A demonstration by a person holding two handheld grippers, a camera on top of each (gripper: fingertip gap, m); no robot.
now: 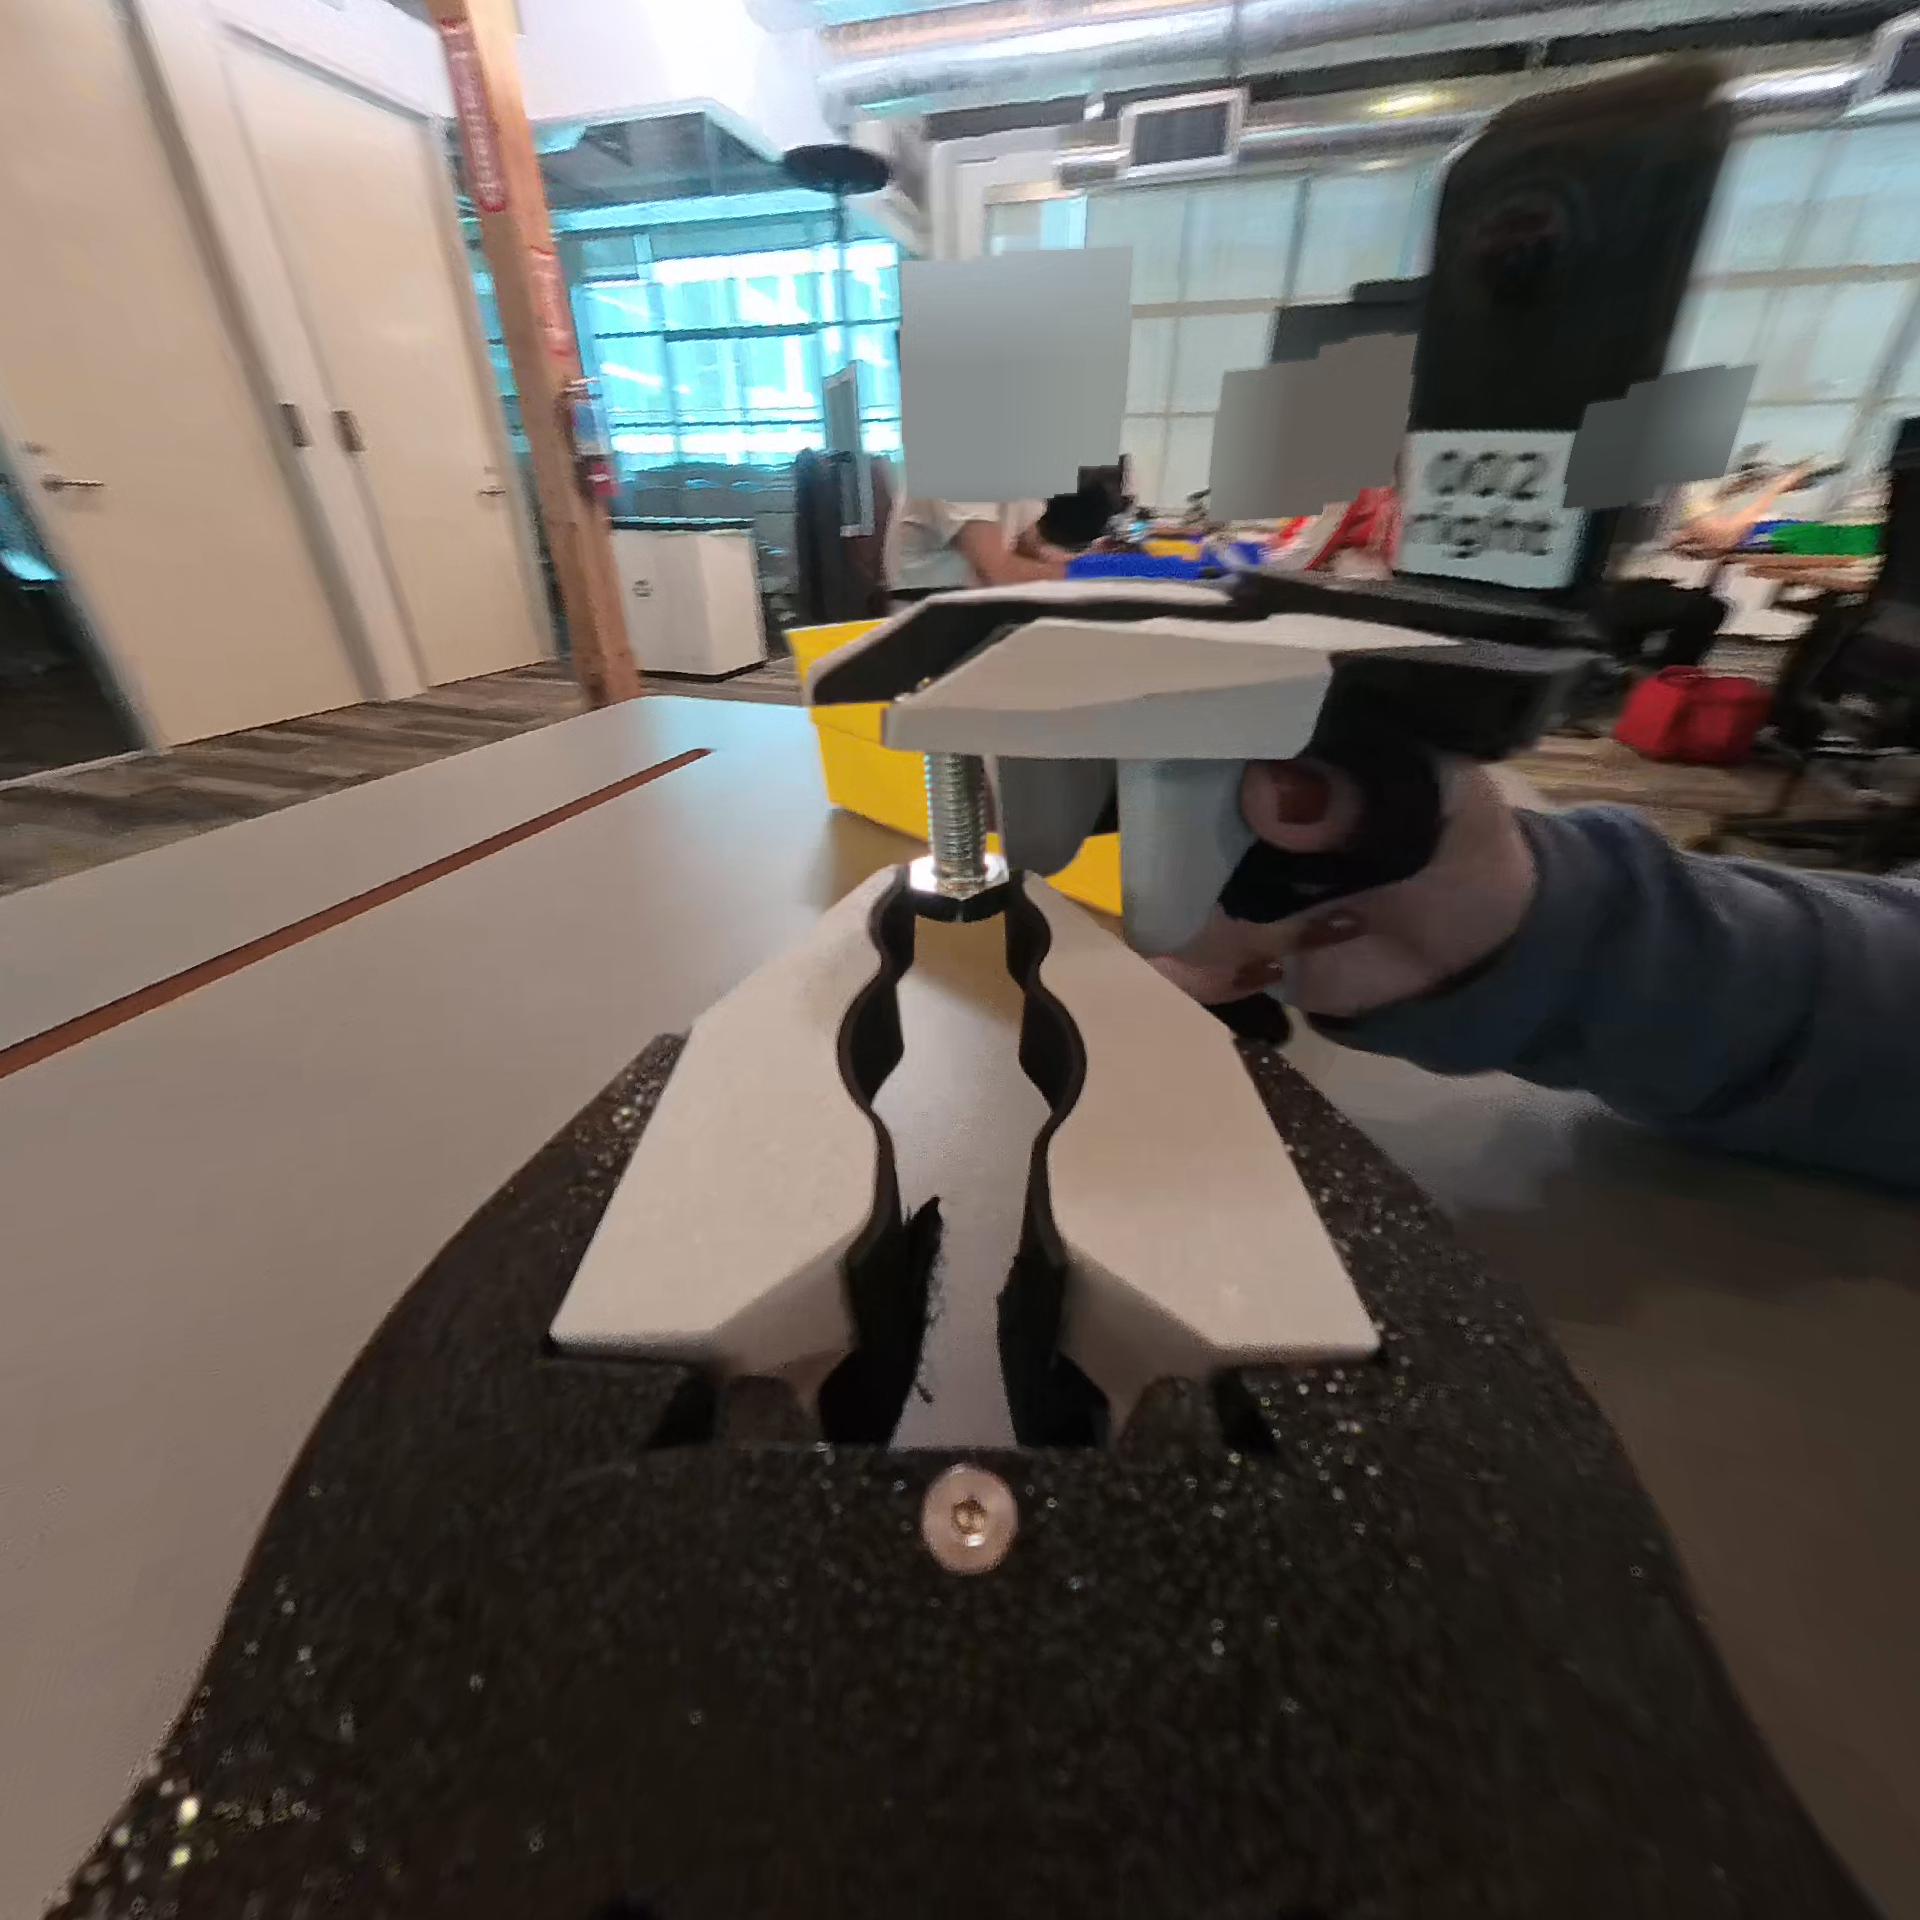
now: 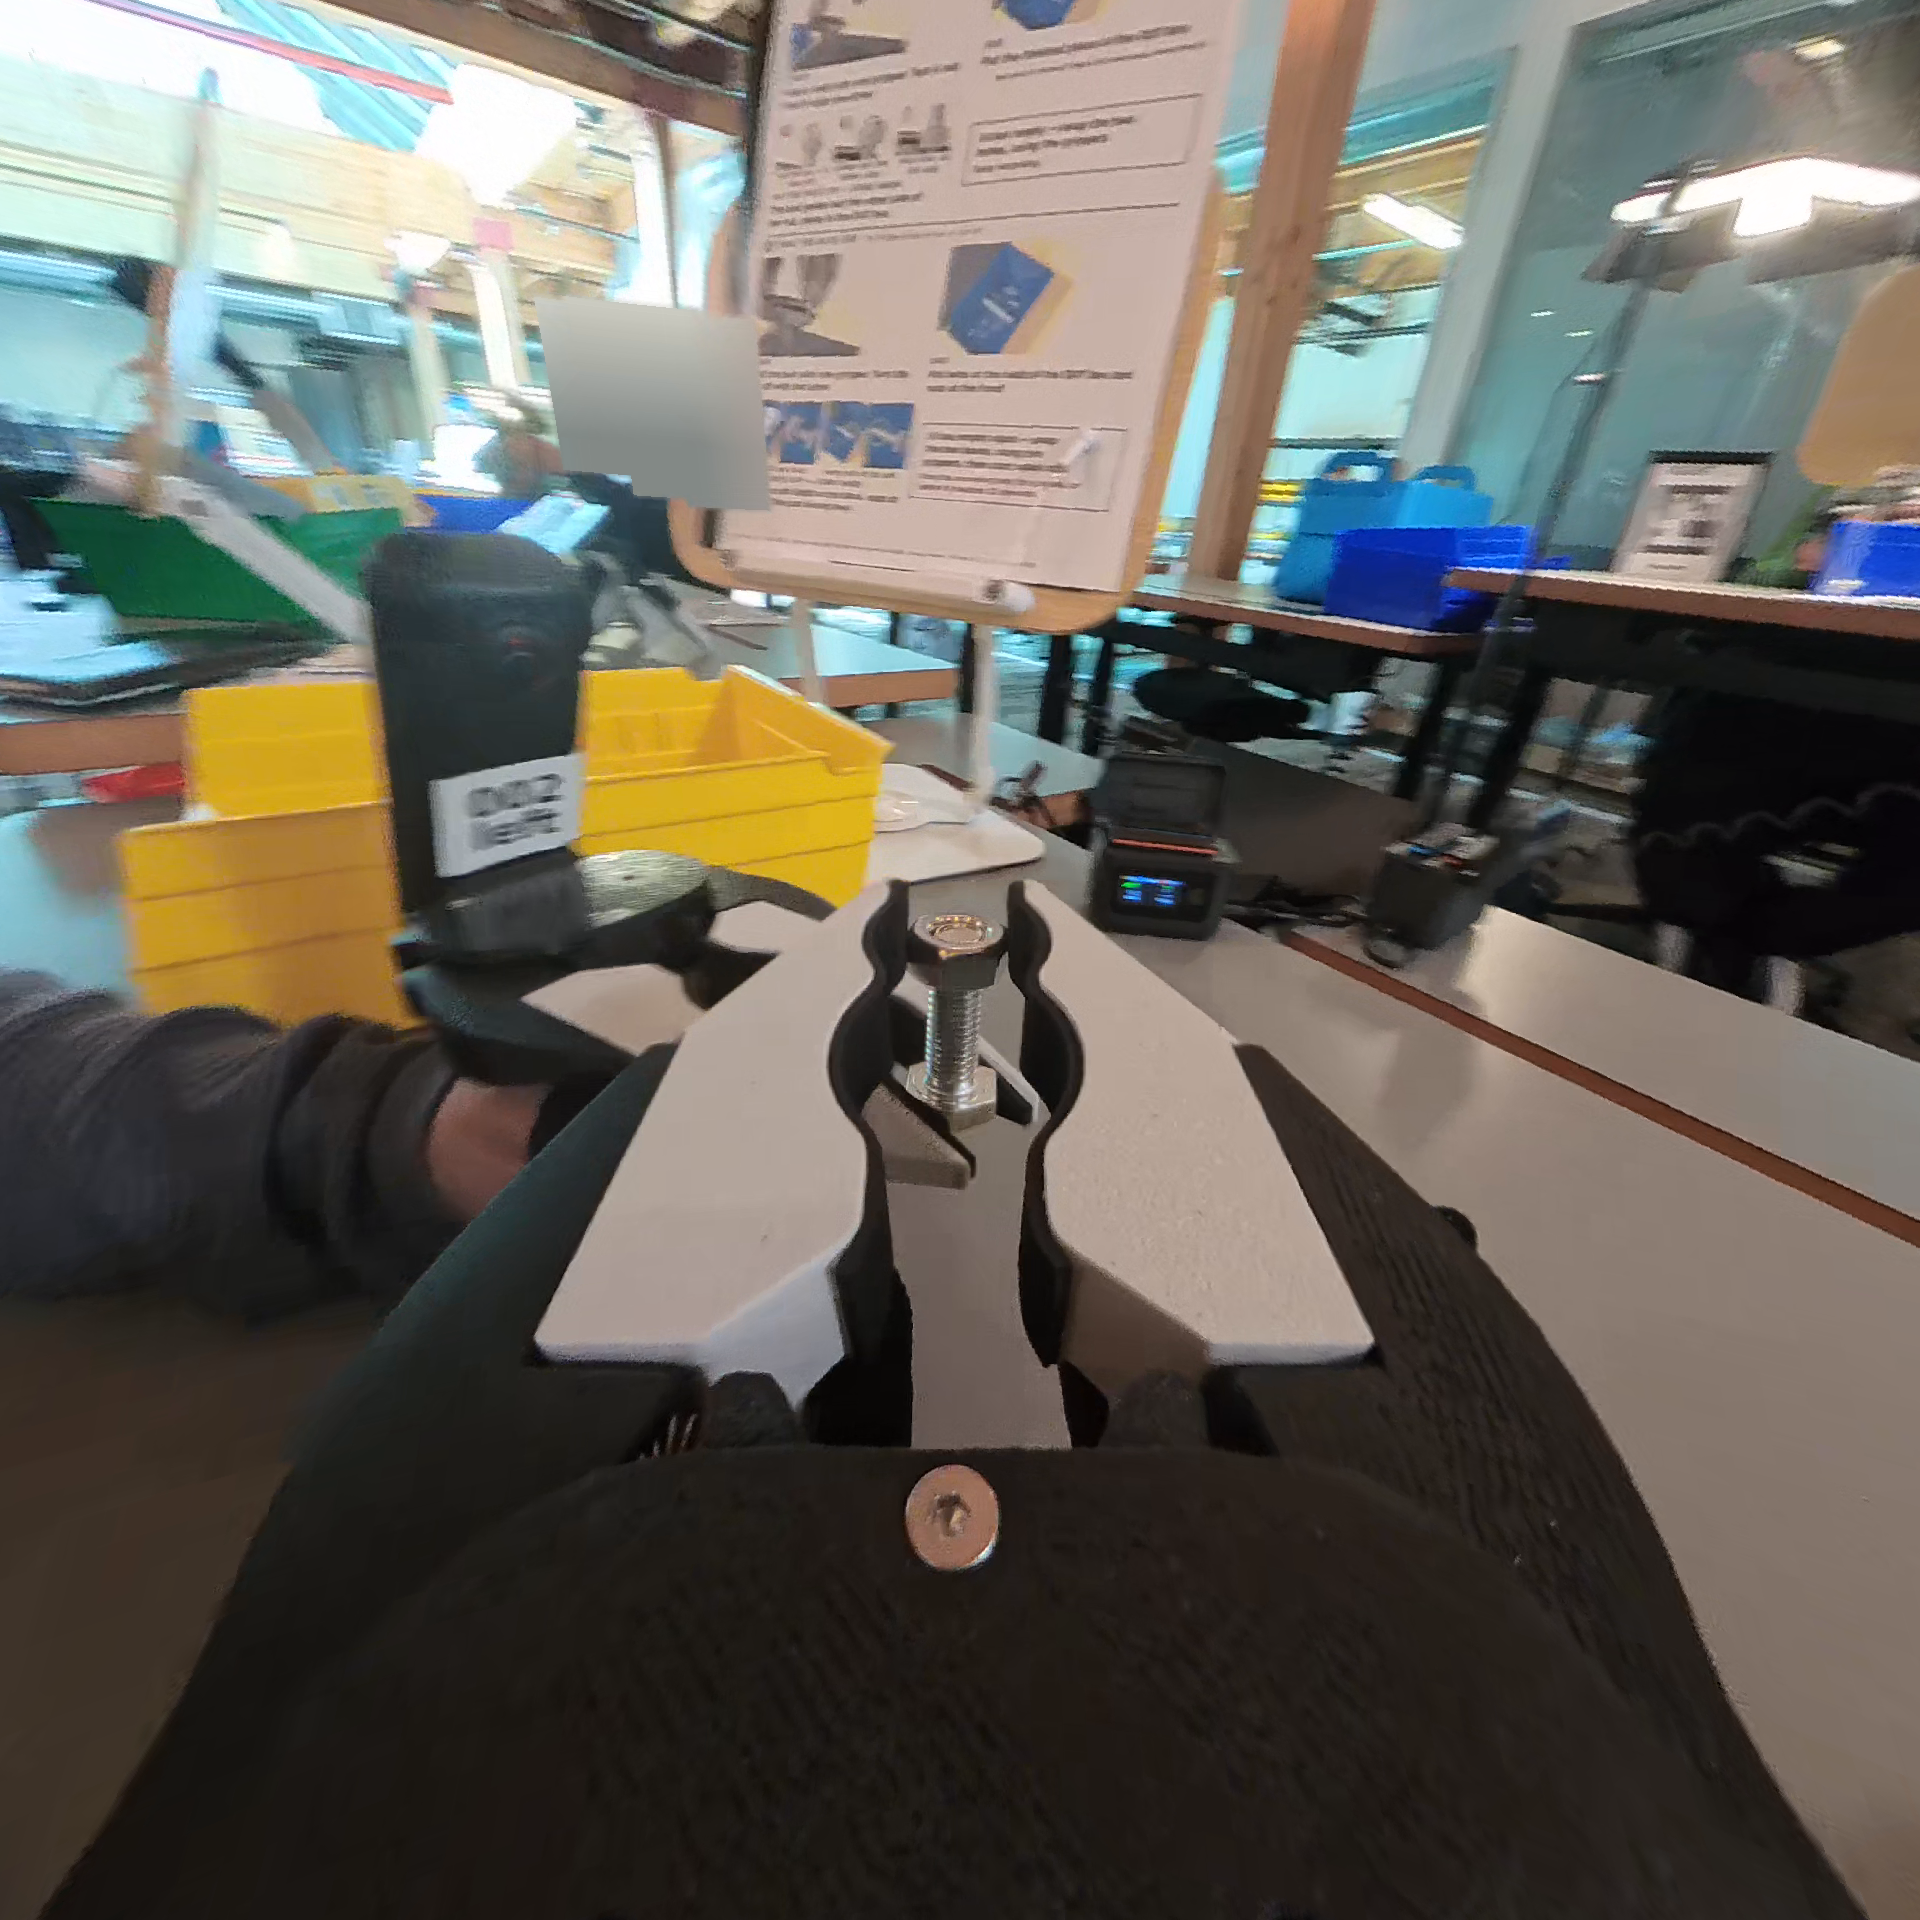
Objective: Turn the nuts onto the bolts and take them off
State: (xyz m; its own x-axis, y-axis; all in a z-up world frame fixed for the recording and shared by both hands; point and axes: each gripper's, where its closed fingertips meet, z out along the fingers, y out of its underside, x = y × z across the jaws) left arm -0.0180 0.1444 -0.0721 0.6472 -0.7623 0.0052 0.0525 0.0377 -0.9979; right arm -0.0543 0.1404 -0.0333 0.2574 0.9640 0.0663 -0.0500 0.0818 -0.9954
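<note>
we see our left claw (image 1: pixel 958 902) closed narrow at its tips on a hex piece (image 1: pixel 956 902) at the lower end of a threaded bolt (image 1: pixel 957 821); the notched black pads (image 1: pixel 881 997) press it from both sides. the bolt stands upright above the grey table (image 1: pixel 416 1039), and its upper end runs up under the fingers of the right claw (image 1: pixel 935 717), which comes in level from the right, held by a hand (image 1: pixel 1361 894) in a blue sleeve.

from the right wrist view, our right claw (image 2: pixel 954 935) is closed narrow on the other hex piece (image 2: pixel 952 940) at the top of the bolt (image 2: pixel 950 1029), gripped in the foremost notch of the pads. farther down the thread sits the lower hex piece (image 2: pixel 950 1093), pinched by the left claw (image 2: pixel 961 1117) tips that reach in from the left. we cannot tell for certain which hex piece is the bolt head and which is the nut. the left claw's hand (image 2: pixel 468 1132) in a dark sleeve shows at the left edge.

behind the claws a stack of yellow bins (image 2: pixel 727 769) sits on the table, beside a white stand carrying an instruction sheet (image 2: pixel 977 312). a small black device with a lit screen (image 2: pixel 1158 862) rests further right on the table.
</note>
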